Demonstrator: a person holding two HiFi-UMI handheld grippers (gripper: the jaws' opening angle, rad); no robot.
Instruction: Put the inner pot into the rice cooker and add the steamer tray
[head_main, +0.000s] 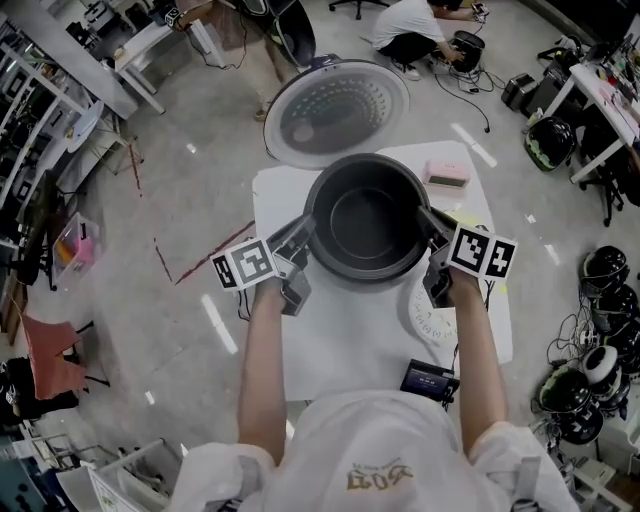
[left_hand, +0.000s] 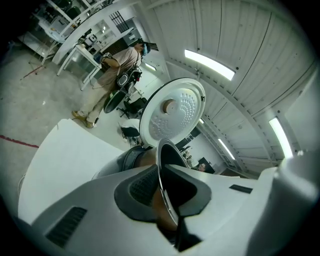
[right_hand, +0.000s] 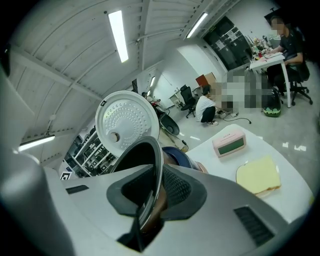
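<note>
Inner pot (head_main: 366, 225) is empty and roughly level, and it hangs by its rim over the rice cooker body (right_hand: 176, 156). The body only peeks out dark blue under the pot, so I can't tell if the pot bottom is inside it yet. The open lid (head_main: 335, 108) stands just behind.

My left claw (head_main: 303, 234) is clamped on the pot's left rim, with a pad on each side of the thin metal edge. My right claw (head_main: 432, 224) is clamped the same way on the right rim.

I judge this as the first half of the task: seating the pot, not finished. Next I need to lower it straight down with both sides even so the rim doesn't catch on the body, then let go with both claws. After that comes the steamer tray, probably the pale round perforated disc (head_main: 430, 318) on the desk (head_main: 340, 350) below my right claw, half hidden.

Also on the desk are a pink box with a display (head_main: 447, 175), a yellow sponge (right_hand: 257, 175) and a small black device (head_main: 428, 378).
</note>
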